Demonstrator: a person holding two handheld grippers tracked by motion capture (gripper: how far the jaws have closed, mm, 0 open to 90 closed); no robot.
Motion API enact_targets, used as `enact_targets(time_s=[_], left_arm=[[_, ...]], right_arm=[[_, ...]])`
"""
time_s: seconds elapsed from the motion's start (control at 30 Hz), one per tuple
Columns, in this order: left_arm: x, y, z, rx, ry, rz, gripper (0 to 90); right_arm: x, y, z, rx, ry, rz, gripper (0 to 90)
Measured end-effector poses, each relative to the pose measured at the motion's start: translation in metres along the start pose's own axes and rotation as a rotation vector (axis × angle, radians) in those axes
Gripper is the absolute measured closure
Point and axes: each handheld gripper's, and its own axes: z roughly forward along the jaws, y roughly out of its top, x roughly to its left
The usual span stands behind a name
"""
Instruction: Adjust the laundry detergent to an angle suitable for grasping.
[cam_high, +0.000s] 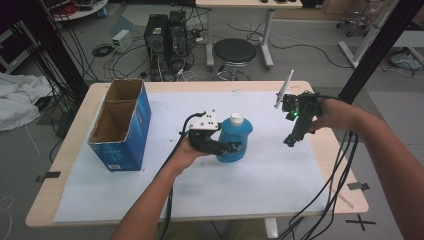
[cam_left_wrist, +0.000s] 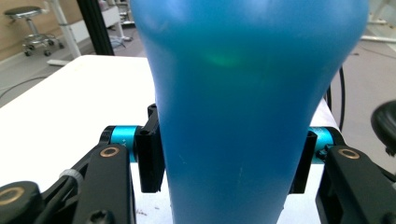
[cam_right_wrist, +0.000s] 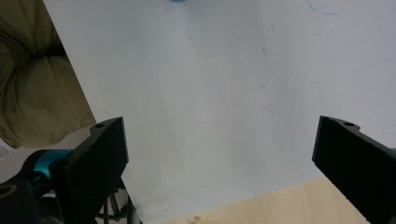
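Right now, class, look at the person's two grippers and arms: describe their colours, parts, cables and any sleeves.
The left gripper is black with a white, bolt-dotted plate on top, brass-ringed pivots and turquoise barrels behind flat black fingers. The right gripper is black too, with a small green light, a white rod rising from it and blocky black fingers. Black cables trail from both. No sleeves show on the forearms.

The blue bottle (cam_left_wrist: 247, 107) runs past the left gripper view's top and bottom edges, cap unseen there.
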Motion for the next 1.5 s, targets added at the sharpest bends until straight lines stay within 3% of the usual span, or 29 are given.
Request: enact_targets(time_s=[0.3,0.47,0.73,0.97,1.07,1.3,1.5], left_arm=[[0.003,-0.009,0.001,0.065,-0.071,0.044,45.0],[0.003,-0.011,0.006,0.068,-0.114,0.058,45.2],[0.007,-0.016,0.009,0.074,-0.148,0.044,45.3],[0.007,-0.021,0.013,0.098,-0.179,0.058,45.2],[0.008,-0.023,0.014,0.090,-0.190,0.057,45.2],[0.011,-0.029,0.014,0.041,-0.234,0.103,44.8],[0.015,-0.035,0.008,0.035,-0.225,0.071,44.3]], right_arm=[[0.000,0.001,0.001,-0.001,0.003,0.003,2.5],[0.000,0.000,0.001,0.001,0.004,0.003,2.5],[-0.001,0.000,0.001,0.008,0.005,0.008,2.5],[0.000,0.003,0.003,0.011,0.008,-0.001,2.5],[0.000,0.003,0.003,0.009,0.007,0.000,2.5],[0.000,0.001,0.002,0.012,0.007,0.006,2.4],[0.001,0.002,0.002,0.010,0.005,0.004,2.5]])
